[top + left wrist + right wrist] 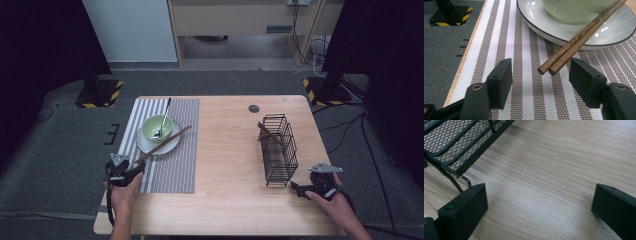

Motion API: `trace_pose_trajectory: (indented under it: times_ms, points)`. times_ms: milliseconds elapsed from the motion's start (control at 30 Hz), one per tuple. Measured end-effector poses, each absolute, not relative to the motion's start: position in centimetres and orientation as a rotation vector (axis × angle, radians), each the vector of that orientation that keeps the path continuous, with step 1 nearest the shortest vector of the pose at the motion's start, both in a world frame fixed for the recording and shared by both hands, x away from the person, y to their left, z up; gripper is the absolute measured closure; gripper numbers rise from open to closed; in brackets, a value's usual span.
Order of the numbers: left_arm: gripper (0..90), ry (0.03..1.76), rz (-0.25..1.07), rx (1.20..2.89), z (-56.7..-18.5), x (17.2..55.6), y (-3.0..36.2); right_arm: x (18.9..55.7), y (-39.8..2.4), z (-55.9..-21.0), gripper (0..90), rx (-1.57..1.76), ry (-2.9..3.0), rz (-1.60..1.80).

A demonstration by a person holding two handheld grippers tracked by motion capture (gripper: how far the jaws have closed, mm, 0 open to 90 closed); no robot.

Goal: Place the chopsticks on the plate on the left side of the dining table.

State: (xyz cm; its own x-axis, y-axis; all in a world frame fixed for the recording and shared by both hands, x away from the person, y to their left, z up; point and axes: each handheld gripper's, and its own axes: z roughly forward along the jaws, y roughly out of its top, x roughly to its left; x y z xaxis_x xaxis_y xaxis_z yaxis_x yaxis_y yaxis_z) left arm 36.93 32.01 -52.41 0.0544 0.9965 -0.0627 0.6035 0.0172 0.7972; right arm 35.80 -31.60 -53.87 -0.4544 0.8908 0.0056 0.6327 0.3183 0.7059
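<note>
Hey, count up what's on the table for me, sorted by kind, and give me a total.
Bowl: 1
Plate: 1
Spoon: 1
Chopsticks: 2 on the plate
Placemat: 1
Wire basket: 1, with one brown stick inside
Total: 8

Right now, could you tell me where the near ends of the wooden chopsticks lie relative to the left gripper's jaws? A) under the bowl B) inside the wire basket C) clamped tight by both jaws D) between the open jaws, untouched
D: in the left gripper view the chopsticks end between the left gripper jaws, with gaps either side, their far part resting on the plate.
</note>
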Motion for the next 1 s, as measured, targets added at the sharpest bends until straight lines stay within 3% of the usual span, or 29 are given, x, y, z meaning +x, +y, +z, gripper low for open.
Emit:
trace_pose_trajectory:
  times_ms: [1000]
  points:
    - [38.8, 1.596, 0.786, 1.687, -52.5, 39.3, 33.6, 35.8, -31.7, -53.9, 0.4, 1.347, 2.209, 0.917]
